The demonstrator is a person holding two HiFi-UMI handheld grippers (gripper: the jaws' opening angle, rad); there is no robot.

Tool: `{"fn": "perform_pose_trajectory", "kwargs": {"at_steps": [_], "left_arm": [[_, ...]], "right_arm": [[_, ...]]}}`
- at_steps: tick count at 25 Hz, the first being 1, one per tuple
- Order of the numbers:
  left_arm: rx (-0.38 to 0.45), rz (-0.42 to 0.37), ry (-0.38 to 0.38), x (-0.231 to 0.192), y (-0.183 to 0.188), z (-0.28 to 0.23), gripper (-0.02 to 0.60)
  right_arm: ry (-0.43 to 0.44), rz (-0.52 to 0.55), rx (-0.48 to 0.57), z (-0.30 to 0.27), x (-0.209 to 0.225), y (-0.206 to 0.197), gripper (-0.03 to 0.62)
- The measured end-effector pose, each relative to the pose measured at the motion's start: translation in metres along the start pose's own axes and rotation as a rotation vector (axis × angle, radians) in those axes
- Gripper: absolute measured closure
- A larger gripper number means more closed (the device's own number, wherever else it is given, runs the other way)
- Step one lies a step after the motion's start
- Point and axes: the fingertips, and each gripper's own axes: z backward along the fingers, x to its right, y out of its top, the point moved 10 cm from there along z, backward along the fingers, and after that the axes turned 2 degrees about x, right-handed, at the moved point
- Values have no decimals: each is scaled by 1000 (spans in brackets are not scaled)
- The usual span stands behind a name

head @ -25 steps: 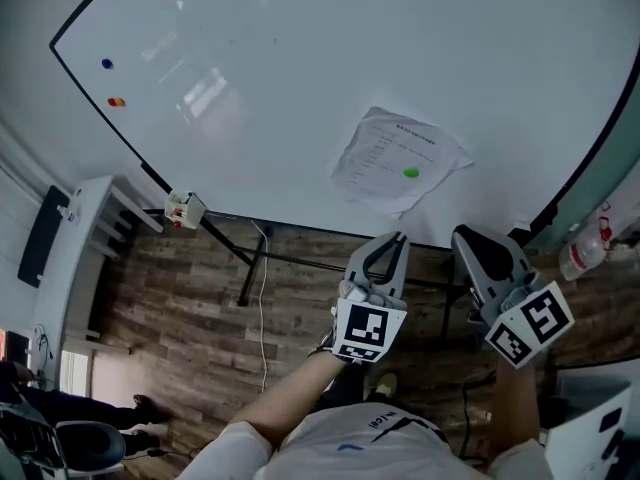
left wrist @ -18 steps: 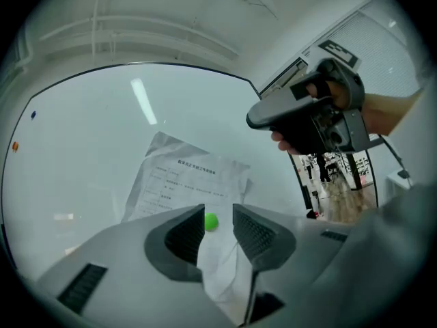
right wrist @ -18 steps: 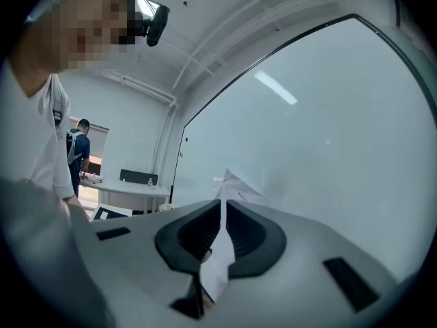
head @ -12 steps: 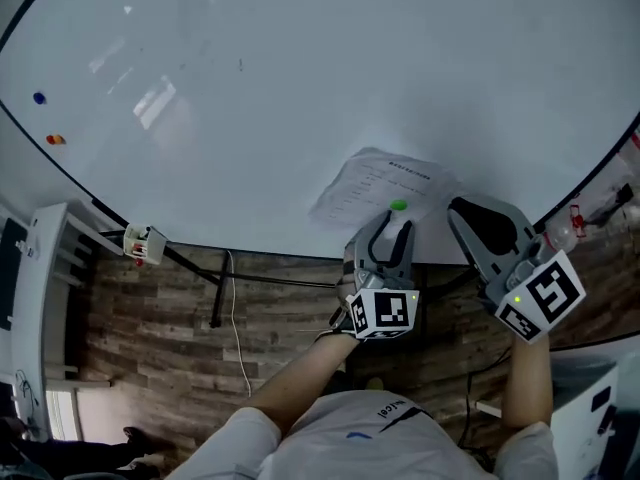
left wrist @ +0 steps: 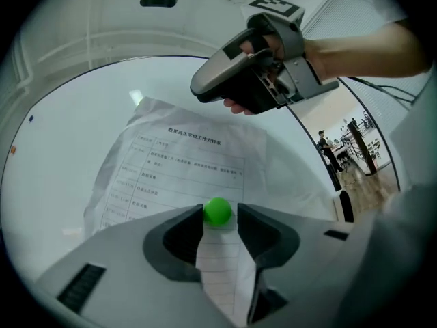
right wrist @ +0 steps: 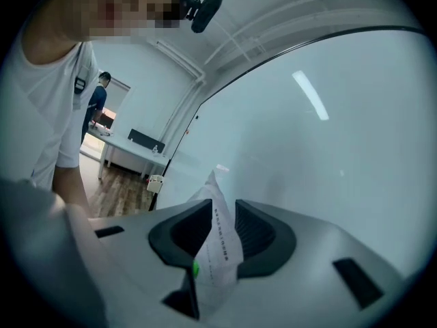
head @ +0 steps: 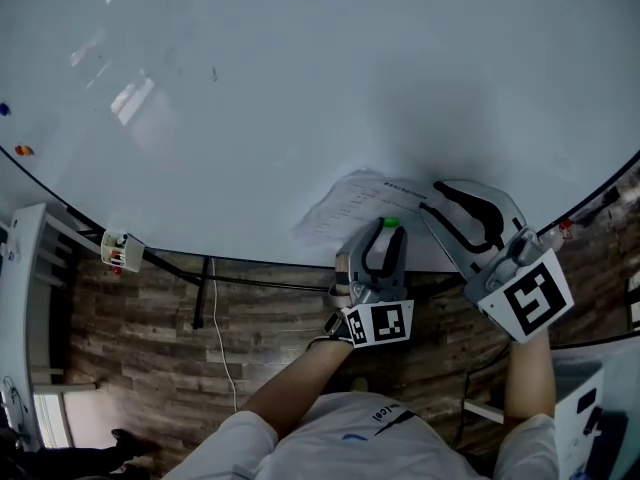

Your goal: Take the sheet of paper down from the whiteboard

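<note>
A crumpled printed sheet of paper [head: 350, 206] hangs low on the whiteboard [head: 300, 88], pinned by a green round magnet [head: 390, 222]. My left gripper [head: 388, 228] is at the magnet. In the left gripper view the green magnet [left wrist: 218, 211] sits between the tips of my left gripper [left wrist: 218, 215], whose jaws are opening. My right gripper [head: 455, 194] reaches the sheet's right edge. In the right gripper view the sheet [right wrist: 220, 244] stands edge-on between the parted jaws of my right gripper [right wrist: 220, 214]. That right gripper [left wrist: 239, 80] also shows above the paper [left wrist: 184, 162].
A small marker holder [head: 118, 250] hangs at the board's lower left edge. Two little magnets, one orange [head: 22, 151], sit far left on the board. Under the board are its dark stand [head: 205, 288] and wooden floor. A white shelf [head: 20, 298] stands at left.
Both grippers have moved up to the sheet. The left gripper's jaws have parted and now flank the green magnet. The right gripper has rolled and reached the paper's right edge.
</note>
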Motion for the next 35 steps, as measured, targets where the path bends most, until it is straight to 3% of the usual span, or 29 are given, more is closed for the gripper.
{"fn": "perform_pose_trajectory", "kwargs": {"at_steps": [7,16,24,27,35], "left_arm": [[13,-9,38,1,-1,-1,438],[3,8,59,1,0,-1,442],[-2,1,36,-2,-1,-1,451],[-1,3,29,-3,-1,-1,453],[0,7,-7,-7,-3,-1,454]], "right_arm": [[32,184,-92,-23,4,5,497],[55,282,-192,-31,2,5,497],[55,287,-216,-34,0,2,498],[53,286,-214,-35,0,1,560],[93,145,-172,-33,10,-5,580]]}}
